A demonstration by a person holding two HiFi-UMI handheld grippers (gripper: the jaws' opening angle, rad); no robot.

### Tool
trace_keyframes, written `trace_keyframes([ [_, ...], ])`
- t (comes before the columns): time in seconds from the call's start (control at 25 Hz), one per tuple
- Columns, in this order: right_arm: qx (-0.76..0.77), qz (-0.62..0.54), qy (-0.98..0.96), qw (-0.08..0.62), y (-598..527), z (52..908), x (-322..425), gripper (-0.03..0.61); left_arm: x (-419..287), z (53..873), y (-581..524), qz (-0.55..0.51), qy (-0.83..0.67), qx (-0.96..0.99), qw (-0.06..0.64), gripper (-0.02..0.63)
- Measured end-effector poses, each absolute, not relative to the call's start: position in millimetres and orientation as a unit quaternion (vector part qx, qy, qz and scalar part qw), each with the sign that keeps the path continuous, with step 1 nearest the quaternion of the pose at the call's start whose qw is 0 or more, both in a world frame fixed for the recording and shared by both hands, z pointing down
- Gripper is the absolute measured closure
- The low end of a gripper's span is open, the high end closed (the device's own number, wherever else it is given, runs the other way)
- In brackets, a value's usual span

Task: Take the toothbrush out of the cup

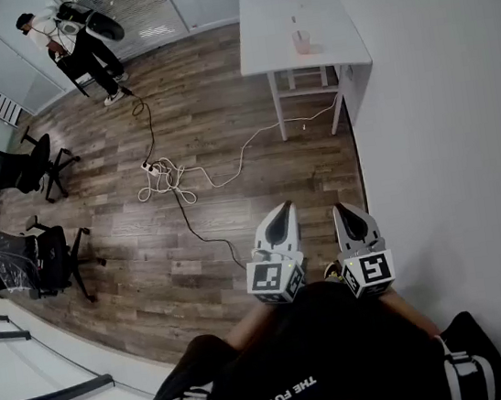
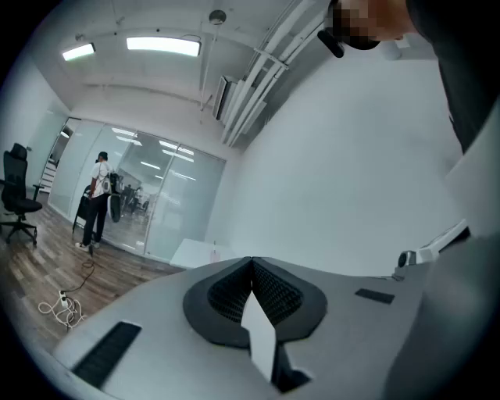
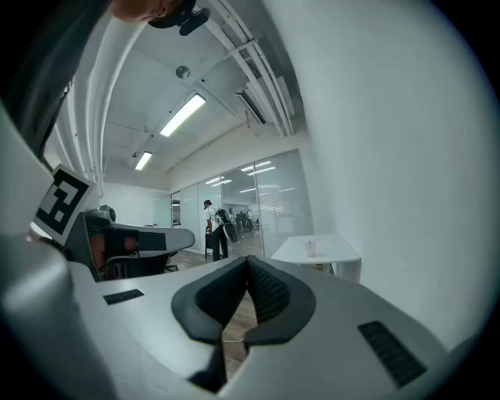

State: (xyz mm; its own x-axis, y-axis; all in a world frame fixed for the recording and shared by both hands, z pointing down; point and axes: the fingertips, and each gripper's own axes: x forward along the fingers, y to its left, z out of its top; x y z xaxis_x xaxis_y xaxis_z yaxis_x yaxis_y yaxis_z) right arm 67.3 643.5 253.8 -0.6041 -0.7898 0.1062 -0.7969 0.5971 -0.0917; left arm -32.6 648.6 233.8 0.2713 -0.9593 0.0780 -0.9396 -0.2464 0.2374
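A small pink cup point(image 1: 305, 42) stands on a white table point(image 1: 280, 15) far ahead by the right wall. A thin handle rises from it, too small to make out as a toothbrush. The cup point(image 3: 311, 248) and table point(image 3: 332, 251) also appear distant in the right gripper view, and the table point(image 2: 195, 251) shows faintly in the left gripper view. My left gripper point(image 1: 280, 211) and right gripper point(image 1: 346, 211) are held close to my body, side by side, far from the table. Both are shut with nothing between the jaws, as seen at the left gripper point(image 2: 251, 261) and the right gripper point(image 3: 248, 260).
A white wall point(image 1: 443, 121) runs along the right. A cable and power strip point(image 1: 162, 174) lie on the wooden floor between me and the table. Office chairs point(image 1: 19, 168) stand at the left. A person point(image 1: 80, 38) stands far off by the glass wall.
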Motion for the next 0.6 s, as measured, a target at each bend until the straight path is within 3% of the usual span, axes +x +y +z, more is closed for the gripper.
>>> trace_keyframes([
  [0.6, 0.437, 0.063, -0.897, 0.038, 641.8, 263.0, 12.5, 0.565, -96.0, 246.7, 649.1, -0.050, -0.610, 0.783, 0.115, 0.595],
])
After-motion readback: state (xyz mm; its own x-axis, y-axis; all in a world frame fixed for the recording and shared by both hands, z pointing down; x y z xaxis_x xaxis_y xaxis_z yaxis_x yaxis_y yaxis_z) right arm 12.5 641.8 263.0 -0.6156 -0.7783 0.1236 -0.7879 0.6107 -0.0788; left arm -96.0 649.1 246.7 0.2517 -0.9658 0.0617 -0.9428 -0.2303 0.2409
